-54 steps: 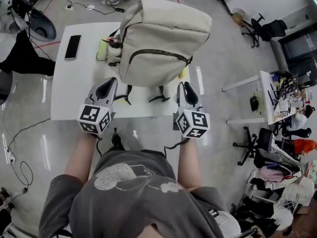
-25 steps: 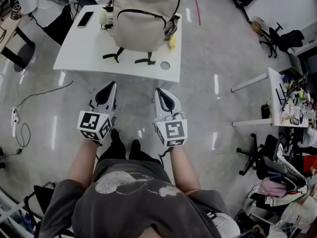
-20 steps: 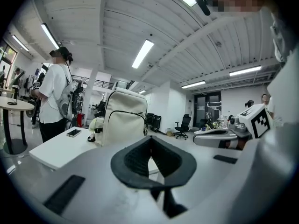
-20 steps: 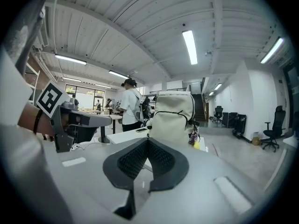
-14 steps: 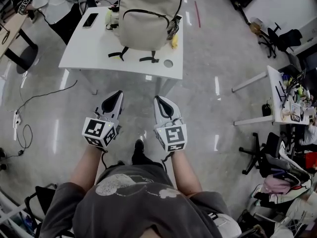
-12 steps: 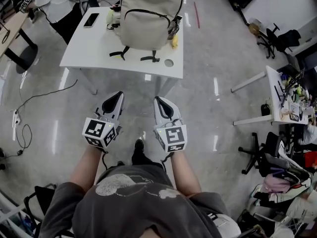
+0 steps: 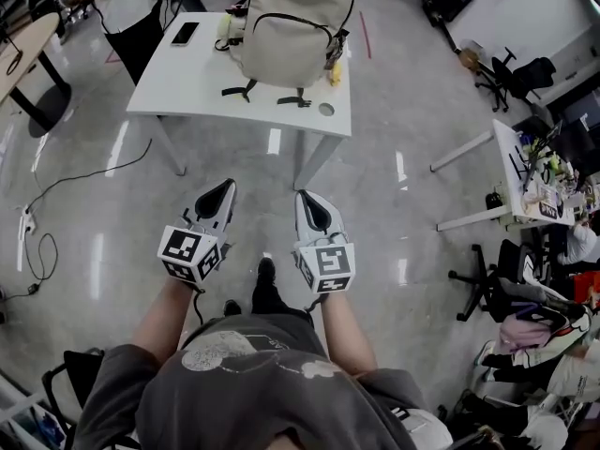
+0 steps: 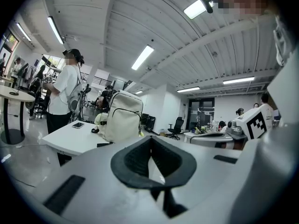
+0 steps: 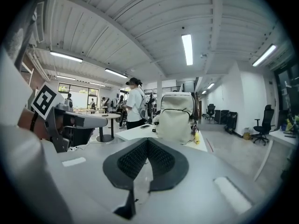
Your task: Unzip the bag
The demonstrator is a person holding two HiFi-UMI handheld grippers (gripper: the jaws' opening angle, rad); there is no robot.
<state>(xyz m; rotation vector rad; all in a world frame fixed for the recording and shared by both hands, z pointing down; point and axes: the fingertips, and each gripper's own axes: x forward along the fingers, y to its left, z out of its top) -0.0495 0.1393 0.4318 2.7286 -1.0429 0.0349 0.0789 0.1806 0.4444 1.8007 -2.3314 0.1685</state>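
The beige backpack (image 7: 291,26) stands upright on a white table (image 7: 187,73) at the top of the head view, its dark zip lines closed as far as I can tell. Both grippers hover over the bare floor, well short of the table. My left gripper (image 7: 222,187) is shut with nothing in it, and my right gripper (image 7: 306,198) beside it is shut and empty too. The left gripper view shows the backpack (image 8: 122,115) small beyond its closed jaws (image 8: 150,141). In the right gripper view the backpack (image 9: 176,111) stands straight ahead past the closed jaws (image 9: 147,143).
A black phone (image 7: 185,33) and a yellow item (image 7: 333,71) lie on the table. A person (image 8: 65,92) stands by its far side. A cluttered desk (image 7: 520,172) and office chairs fill the right. Cables (image 7: 37,242) trail on the floor at left.
The view has backed away from the table: the bag and table have shrunk toward the top, and both shut grippers, once at the table's edge, now hang over open floor.
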